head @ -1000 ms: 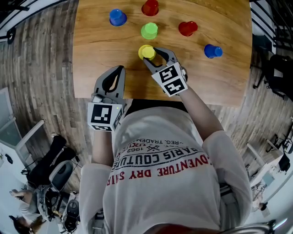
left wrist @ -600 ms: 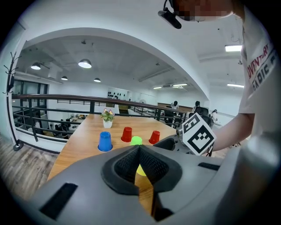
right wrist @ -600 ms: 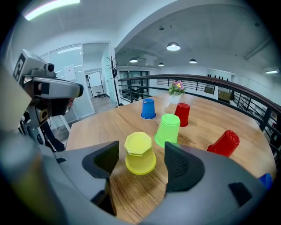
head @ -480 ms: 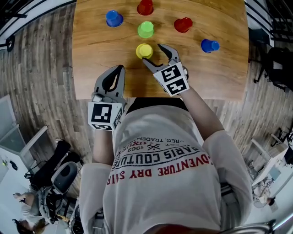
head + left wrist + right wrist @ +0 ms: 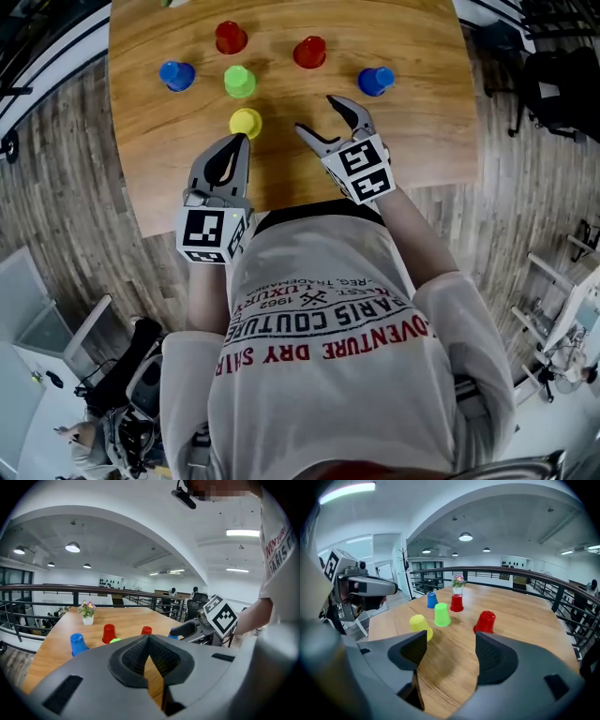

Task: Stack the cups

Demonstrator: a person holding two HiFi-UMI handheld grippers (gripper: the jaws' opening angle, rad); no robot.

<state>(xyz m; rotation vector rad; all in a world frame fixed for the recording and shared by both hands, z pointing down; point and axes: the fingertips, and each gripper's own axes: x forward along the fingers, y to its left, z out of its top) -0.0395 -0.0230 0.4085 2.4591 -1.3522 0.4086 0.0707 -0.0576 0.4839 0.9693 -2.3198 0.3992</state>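
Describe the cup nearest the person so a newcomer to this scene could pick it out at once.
On the wooden table, six cups stand apart in a loose cluster. The one nearest the person sits just beyond the tips of the left gripper, on the near side of the green cup. It is the yellow cup, the only yellow one among reds, blues and green.

T-shirt (image 5: 328, 328) reads, upside down, "PARIS COUTURE", perhaps "ADVENTURE DRY".
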